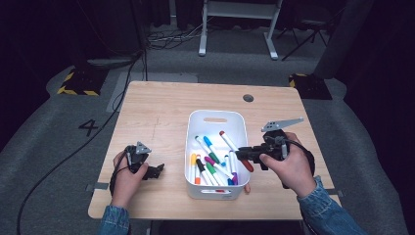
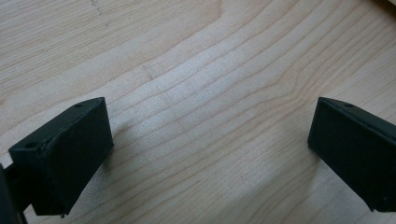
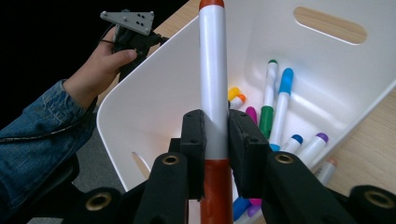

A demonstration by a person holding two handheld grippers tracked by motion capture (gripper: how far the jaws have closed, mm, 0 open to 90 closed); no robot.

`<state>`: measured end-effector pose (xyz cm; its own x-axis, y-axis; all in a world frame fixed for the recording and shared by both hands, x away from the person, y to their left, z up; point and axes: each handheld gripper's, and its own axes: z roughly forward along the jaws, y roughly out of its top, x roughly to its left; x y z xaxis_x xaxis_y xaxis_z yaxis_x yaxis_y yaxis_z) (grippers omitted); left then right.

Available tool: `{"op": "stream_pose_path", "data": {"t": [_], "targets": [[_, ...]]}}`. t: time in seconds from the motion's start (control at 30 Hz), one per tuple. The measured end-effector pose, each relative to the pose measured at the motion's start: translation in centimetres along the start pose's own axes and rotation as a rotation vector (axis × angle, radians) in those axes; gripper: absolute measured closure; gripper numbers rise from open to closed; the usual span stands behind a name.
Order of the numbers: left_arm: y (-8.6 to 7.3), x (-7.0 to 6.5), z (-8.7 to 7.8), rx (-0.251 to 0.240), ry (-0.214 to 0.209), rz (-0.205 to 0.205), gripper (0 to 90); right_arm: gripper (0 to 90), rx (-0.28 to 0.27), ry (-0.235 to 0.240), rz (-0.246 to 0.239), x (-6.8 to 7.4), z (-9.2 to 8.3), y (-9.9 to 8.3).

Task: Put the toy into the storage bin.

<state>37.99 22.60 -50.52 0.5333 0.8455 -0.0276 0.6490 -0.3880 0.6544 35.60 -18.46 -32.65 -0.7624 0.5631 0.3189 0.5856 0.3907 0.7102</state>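
A white marker with a red cap point(image 1: 230, 143) is clamped in my right gripper point(image 1: 241, 154), which is shut on it above the right side of the white bin point(image 1: 215, 114). In the right gripper view the marker point(image 3: 212, 60) stands up between the black pads point(image 3: 194, 140), over the bin's inside wall point(image 3: 154, 88). Several coloured markers point(image 1: 210, 166) lie in the bin. My left gripper point(image 1: 159, 170) rests low on the table left of the bin. Its jaws are open point(image 2: 210, 135) with nothing but bare wood between them.
One marker with a pale orange cap point(image 1: 247, 187) lies on the table by the bin's front right corner. A dark round grommet point(image 1: 248, 98) sits in the wooden tabletop point(image 1: 156, 112) at the back. Cables run across the floor at the left.
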Motion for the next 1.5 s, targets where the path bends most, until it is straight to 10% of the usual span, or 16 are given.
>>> {"op": "stream_pose_path", "data": {"t": [1.5], "targets": [[0.0,0.0,0.0,-0.001,0.006,0.003,0.0,77.0,0.178,-0.025,-0.039,1.0,5.2,-2.9]]}}
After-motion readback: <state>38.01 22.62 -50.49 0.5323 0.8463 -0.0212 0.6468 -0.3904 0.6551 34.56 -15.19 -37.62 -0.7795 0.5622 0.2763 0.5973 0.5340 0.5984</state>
